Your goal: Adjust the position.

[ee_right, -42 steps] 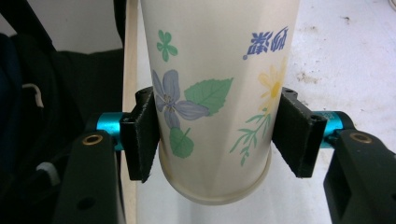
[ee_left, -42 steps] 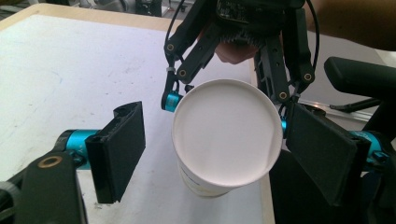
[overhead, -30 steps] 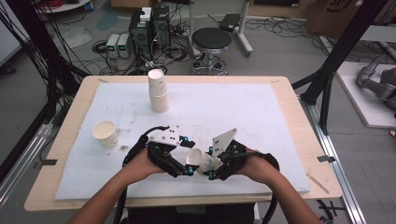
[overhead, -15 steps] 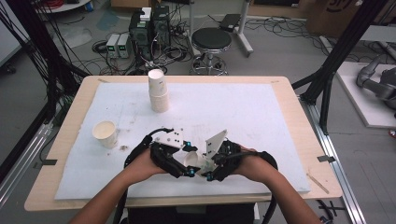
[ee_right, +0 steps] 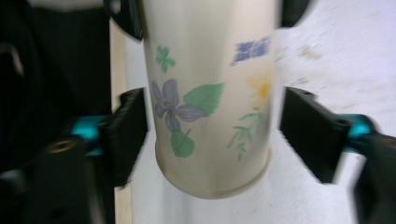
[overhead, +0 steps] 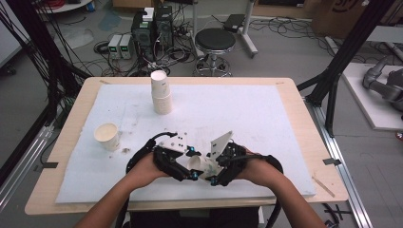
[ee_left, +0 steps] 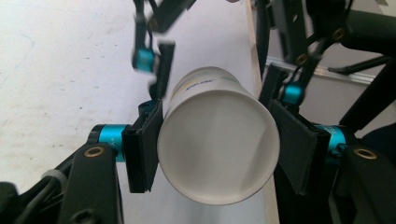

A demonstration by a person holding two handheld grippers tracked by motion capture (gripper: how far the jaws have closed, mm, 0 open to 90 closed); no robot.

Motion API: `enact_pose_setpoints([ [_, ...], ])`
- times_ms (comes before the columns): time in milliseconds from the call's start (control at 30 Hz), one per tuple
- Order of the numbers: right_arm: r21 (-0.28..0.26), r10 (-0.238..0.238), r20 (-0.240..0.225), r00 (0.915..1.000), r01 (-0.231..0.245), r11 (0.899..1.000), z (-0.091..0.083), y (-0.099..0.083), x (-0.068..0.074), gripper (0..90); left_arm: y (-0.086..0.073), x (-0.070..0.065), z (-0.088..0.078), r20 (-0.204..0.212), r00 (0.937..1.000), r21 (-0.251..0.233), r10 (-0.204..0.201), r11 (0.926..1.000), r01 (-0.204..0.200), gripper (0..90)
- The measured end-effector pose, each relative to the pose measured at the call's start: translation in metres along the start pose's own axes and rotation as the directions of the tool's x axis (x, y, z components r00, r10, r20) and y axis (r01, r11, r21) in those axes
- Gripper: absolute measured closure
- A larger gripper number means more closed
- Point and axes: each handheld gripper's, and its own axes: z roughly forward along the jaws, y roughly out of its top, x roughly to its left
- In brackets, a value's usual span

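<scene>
White matting covered the table (overhead: 294, 114), bearing stacked cups (overhead: 160, 92) and a lone cup (overhead: 107, 136) well apart. The left gripper (overhead: 190, 166) had just clamped onto the paper cup (overhead: 199, 165), lying level between the hands. The right gripper (overhead: 215, 167) had just been opening, jaws clear of its base.

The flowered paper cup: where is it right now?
In the high view the flowered paper cup lies sideways between the left gripper and right gripper, at the table's near edge.

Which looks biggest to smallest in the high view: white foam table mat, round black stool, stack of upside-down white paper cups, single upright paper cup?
1. White foam table mat
2. Round black stool, though it stands farther off, so unsure
3. Stack of upside-down white paper cups
4. Single upright paper cup
</scene>
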Motion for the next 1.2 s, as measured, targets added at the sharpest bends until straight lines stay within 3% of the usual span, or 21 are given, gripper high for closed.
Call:
enact_pose_setpoints([
  [100,-0.104,0.048,0.005,0.9988,-0.048,0.993,-0.008,-0.007,-0.001,20.9,-0.006,0.001,-0.003,-0.003,0.9998,-0.040,-0.021,0.9990,0.021,37.7],
  [233,-0.250,0.109,-0.006,0.9941,-0.107,0.962,-0.017,-0.021,-0.003,20.9,-0.013,0.002,-0.007,-0.010,0.9986,-0.090,-0.052,0.9947,0.051,37.7],
  [300,-0.304,0.124,0.000,0.9923,-0.118,0.945,-0.020,-0.028,-0.002,20.9,-0.016,0.002,-0.009,-0.012,0.9977,-0.115,-0.066,0.9913,0.064,37.7],
  [400,-0.388,0.151,0.003,0.9885,-0.138,0.911,-0.022,-0.037,0.001,20.3,-0.020,0.003,-0.011,-0.023,0.9967,-0.150,-0.077,0.9860,0.073,37.6],
  [433,-0.388,0.151,0.003,0.9885,-0.138,0.911,-0.022,-0.037,0.001,20.3,-0.020,0.003,-0.011,-0.023,0.9967,-0.150,-0.077,0.9860,0.073,37.6],
  [467,-0.438,0.187,0.031,0.9818,-0.155,0.886,-0.025,-0.043,0.003,20.3,-0.023,0.003,-0.013,-0.030,0.9961,-0.177,-0.082,0.9813,0.076,37.5],
  [667,-0.531,0.222,0.058,0.9732,-0.158,0.832,-0.023,-0.059,0.007,20.3,-0.030,0.004,-0.018,-0.046,0.9937,-0.240,-0.103,0.9666,0.089,37.5],
  [767,-0.556,0.240,0.056,0.9691,-0.170,0.813,-0.019,-0.066,0.009,20.3,-0.031,0.003,-0.020,-0.046,0.9937,-0.269,-0.102,0.9592,0.086,37.6],
  [867,-0.573,0.246,0.048,0.9682,-0.175,0.801,-0.013,-0.071,0.010,20.4,-0.031,0.003,-0.023,-0.046,0.9943,-0.291,-0.096,0.9535,0.078,37.6],
  [1200,-0.580,0.241,0.017,0.9704,-0.187,0.793,-0.008,-0.079,0.010,20.6,-0.029,0.001,-0.031,-0.049,0.9951,-0.344,-0.086,0.9369,0.064,37.6],
])
